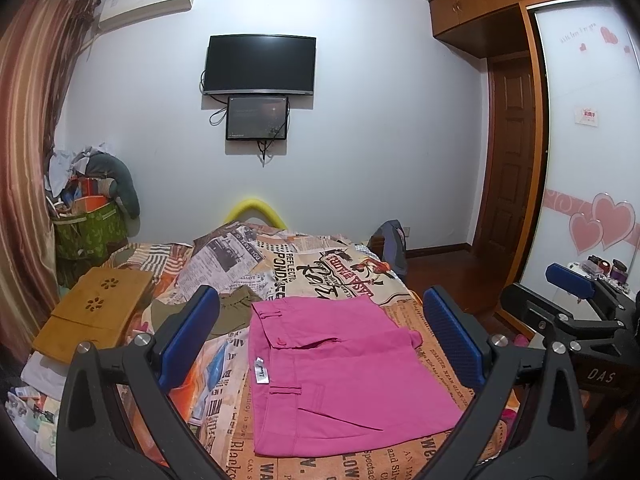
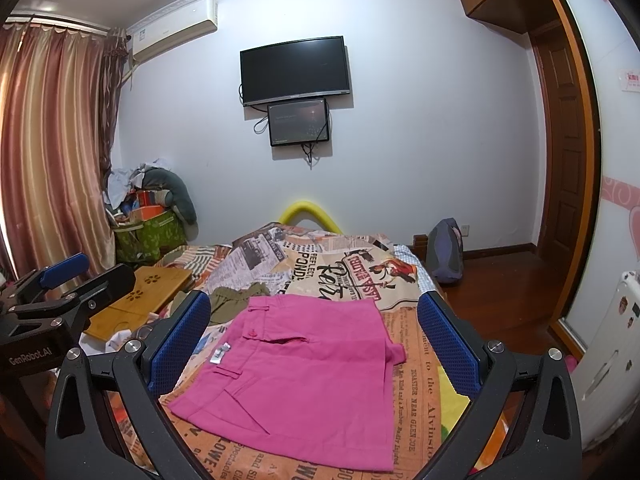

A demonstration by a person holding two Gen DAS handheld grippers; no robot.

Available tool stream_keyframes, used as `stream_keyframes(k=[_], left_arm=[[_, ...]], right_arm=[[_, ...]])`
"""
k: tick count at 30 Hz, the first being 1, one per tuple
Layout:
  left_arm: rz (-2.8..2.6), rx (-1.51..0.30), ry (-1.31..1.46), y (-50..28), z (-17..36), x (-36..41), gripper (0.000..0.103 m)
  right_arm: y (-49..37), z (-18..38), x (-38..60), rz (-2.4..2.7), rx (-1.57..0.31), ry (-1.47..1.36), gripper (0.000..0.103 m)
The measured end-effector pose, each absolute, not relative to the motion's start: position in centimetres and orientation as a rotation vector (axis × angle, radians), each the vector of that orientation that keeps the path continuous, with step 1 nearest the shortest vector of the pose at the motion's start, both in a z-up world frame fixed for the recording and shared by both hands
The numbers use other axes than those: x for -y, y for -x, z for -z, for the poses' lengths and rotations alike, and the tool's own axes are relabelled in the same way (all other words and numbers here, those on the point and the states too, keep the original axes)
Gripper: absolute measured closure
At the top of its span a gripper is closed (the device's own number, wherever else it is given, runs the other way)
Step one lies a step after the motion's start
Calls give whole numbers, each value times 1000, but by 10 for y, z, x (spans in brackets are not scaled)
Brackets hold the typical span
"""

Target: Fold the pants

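Observation:
Pink pants (image 1: 340,368) lie folded in a compact rectangle on the newspaper-print bedspread (image 1: 320,272), waistband and white label toward the left. They also show in the right wrist view (image 2: 304,376). My left gripper (image 1: 320,332) is open and empty, held above the pants with its blue pads either side. My right gripper (image 2: 316,332) is open and empty, also above the pants. In the left wrist view the right gripper (image 1: 568,300) is at the right edge. In the right wrist view the left gripper (image 2: 52,284) is at the left edge.
An olive green garment (image 1: 228,312) lies crumpled on the bed left of the pants. A wooden lap tray (image 1: 96,312) rests at the bed's left side. A full green basket (image 1: 88,232) stands by the curtain. A backpack (image 2: 446,252) sits on the floor at right.

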State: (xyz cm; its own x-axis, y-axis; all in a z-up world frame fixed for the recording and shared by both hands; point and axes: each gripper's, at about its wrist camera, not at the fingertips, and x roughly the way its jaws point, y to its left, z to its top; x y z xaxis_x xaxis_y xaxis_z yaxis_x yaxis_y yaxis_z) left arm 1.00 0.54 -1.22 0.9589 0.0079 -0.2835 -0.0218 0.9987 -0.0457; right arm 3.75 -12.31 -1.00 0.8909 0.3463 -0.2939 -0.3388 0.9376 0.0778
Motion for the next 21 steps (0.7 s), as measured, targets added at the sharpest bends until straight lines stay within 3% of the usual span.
stream_keyframes(k=[21], left_arm=[[-15,-285,38,-9,5,0,0]], right_arm=[[-35,7,124,-356,-307,-25,0]])
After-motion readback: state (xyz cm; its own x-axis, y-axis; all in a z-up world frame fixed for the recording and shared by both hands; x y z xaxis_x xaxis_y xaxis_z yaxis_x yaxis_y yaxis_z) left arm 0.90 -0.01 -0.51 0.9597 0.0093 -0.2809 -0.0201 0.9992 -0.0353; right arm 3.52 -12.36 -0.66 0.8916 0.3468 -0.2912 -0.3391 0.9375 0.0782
